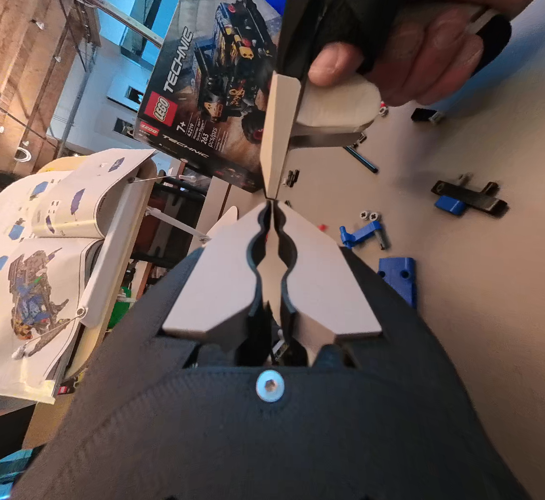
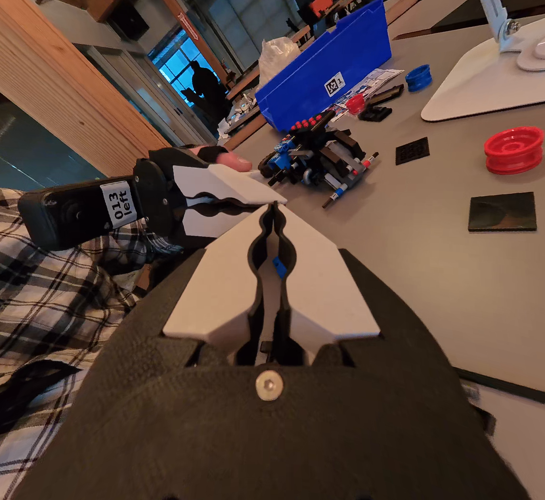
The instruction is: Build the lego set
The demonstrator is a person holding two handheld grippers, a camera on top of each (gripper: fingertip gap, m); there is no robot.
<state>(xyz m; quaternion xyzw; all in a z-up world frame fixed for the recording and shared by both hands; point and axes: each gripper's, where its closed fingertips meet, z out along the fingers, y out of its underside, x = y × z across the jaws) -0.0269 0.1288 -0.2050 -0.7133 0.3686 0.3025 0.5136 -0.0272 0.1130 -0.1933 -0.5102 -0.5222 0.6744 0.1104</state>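
The left gripper [image 1: 271, 205] had its white, scalloped fingers [image 1: 224, 273] pressed together at the tips, and whether some tiny part sat pinched at that point could not be told from the blurred junction. The right gripper [image 2: 272, 208] was likewise closed at the tips, with a small blue plastic Lego piece [image 2: 278, 267] showing in the wider hollow between its fingers, seemingly held there. The two sets of tips met nose to nose, the right gripper crossing the left at roughly a right angle, so neither was nearer than the other to the shared point. Beyond the right gripper's tips and a little to their right lay the half-built black, blue and grey Lego vehicle chassis [image 2: 315, 158] on the pale grey tabletop [image 2: 413, 264], its long axis running slantwise away from the fingers. Farther out to the right sat a red plastic wheel hub [image 2: 514, 150] and a dark flat rectangular plate [image 2: 502, 211]; behind the chassis stood a blue plastic parts bin [image 2: 324, 72]. Off the left gripper's right side, loose blue Lego connectors [image 1: 362, 233] lay scattered, with the printed Lego box [image 1: 206, 96] ahead and an open instruction booklet [image 1: 53, 235] to the left.
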